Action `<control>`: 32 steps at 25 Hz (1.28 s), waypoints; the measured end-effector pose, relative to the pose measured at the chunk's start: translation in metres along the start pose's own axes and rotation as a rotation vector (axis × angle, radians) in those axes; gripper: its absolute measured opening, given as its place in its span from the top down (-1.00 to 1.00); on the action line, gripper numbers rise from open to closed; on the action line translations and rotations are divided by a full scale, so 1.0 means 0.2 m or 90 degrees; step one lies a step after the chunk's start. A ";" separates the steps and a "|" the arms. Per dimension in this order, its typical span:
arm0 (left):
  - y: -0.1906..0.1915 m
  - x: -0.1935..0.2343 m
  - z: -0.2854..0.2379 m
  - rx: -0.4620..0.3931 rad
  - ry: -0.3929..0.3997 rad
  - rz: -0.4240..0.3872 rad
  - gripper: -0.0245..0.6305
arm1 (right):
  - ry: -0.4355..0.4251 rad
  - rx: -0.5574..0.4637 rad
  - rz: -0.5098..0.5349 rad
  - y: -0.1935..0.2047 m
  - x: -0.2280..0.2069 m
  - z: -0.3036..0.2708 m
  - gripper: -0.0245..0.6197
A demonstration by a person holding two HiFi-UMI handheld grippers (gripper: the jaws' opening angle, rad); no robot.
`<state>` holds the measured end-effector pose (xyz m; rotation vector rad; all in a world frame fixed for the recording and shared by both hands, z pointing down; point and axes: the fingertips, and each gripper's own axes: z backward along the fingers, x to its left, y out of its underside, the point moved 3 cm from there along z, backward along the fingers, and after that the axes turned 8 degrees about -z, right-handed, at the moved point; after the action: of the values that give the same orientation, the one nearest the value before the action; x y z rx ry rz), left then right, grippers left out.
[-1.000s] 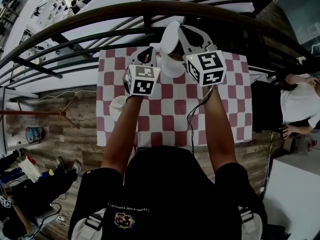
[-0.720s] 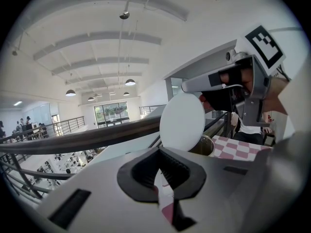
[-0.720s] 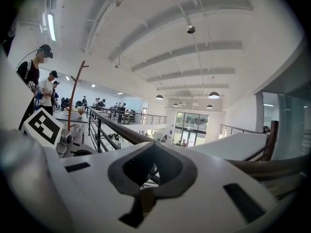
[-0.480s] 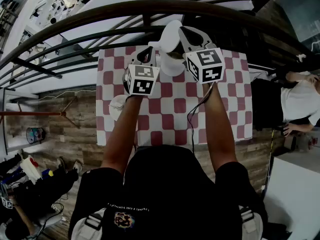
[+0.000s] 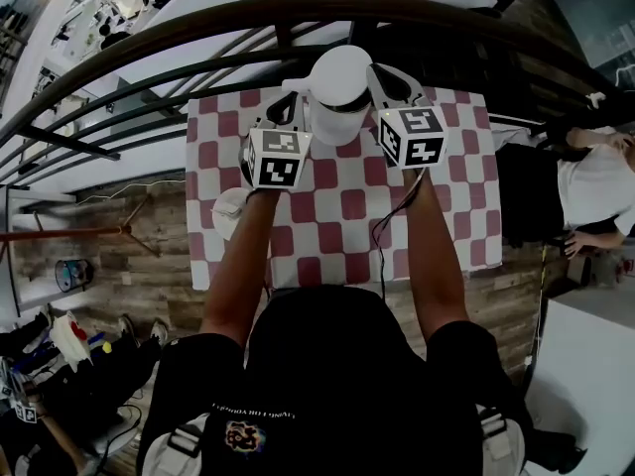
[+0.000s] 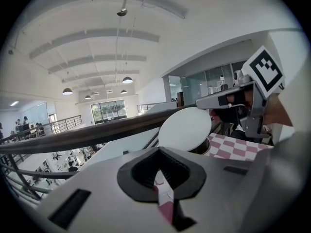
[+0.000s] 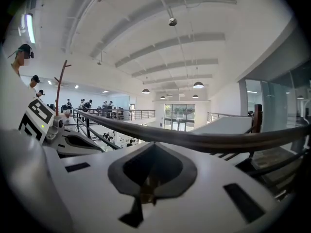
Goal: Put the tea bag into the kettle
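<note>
Head view puts the white kettle (image 5: 337, 119) at the checked table's (image 5: 456, 226) far edge, its lid (image 6: 185, 129) raised. My right gripper (image 5: 389, 79) beside it pinches a brownish scrap (image 7: 146, 192), probably the tea bag's tag; the bag itself is hidden. My left gripper (image 5: 287, 109) has its jaws drawn together. I judge the drop is not yet done.

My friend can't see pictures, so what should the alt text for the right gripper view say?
The right tool is shut on a small tan scrap, maybe the tea bag's tag. Past it a dark railing curves across a bright white hall.
</note>
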<state>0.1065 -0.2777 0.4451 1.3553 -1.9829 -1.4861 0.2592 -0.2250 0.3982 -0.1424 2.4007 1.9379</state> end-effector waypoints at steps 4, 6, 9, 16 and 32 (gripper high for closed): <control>0.01 -0.02 -0.02 0.003 0.003 -0.002 0.91 | 0.012 0.018 -0.018 0.10 -0.05 0.01 0.88; 0.01 -0.02 -0.02 0.004 0.005 -0.003 0.91 | 0.015 0.023 -0.024 0.13 -0.06 0.01 0.88; 0.01 -0.03 -0.03 0.007 0.007 -0.003 0.91 | 0.017 0.022 -0.030 0.16 -0.08 0.01 0.88; 0.04 -0.03 -0.04 0.013 0.005 -0.002 0.91 | 0.023 0.024 -0.041 0.21 -0.10 0.01 0.88; 0.05 -0.05 -0.06 0.018 0.009 0.001 0.91 | 0.035 0.059 -0.070 0.39 -0.13 -0.02 0.89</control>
<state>0.1156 -0.2764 0.4621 1.3710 -2.0029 -1.4490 0.2767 -0.2109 0.4772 -0.3205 2.4545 1.7960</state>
